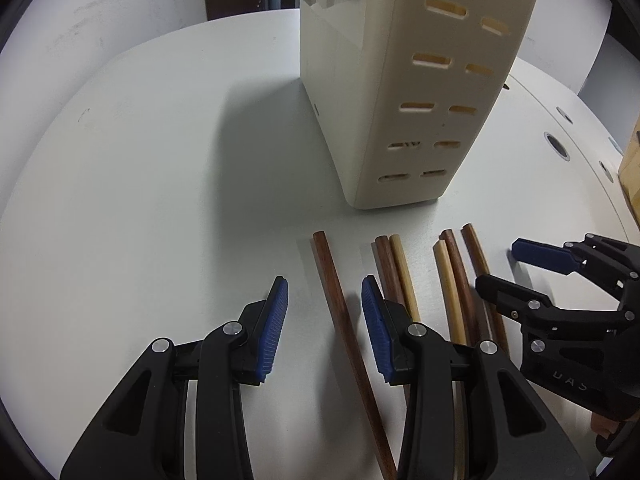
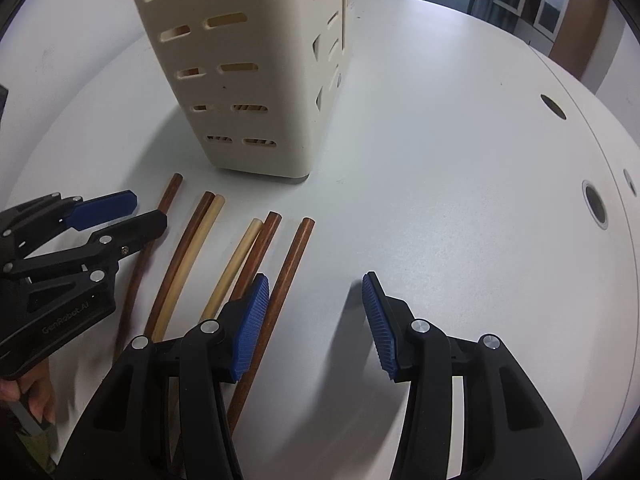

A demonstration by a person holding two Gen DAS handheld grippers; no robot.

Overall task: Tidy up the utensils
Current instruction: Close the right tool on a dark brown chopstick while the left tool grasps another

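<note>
Several chopsticks lie side by side on the white table (image 1: pixel 120 200), dark brown and pale ones mixed. My left gripper (image 1: pixel 324 312) is open, its jaws on either side of the leftmost brown chopstick (image 1: pixel 340 312). It also shows in the right wrist view (image 2: pixel 132 216). My right gripper (image 2: pixel 316 312) is open and empty, just right of the rightmost brown chopstick (image 2: pixel 292 264); it shows in the left wrist view (image 1: pixel 496 264). A cream slotted utensil holder (image 1: pixel 400 100) stands upright behind the chopsticks, also in the right wrist view (image 2: pixel 248 68).
The table (image 2: pixel 440 160) has round holes near its right edge (image 2: pixel 594 204). A cardboard box (image 1: pixel 632 168) sits at the far right. Dark doors and a wall stand behind the table.
</note>
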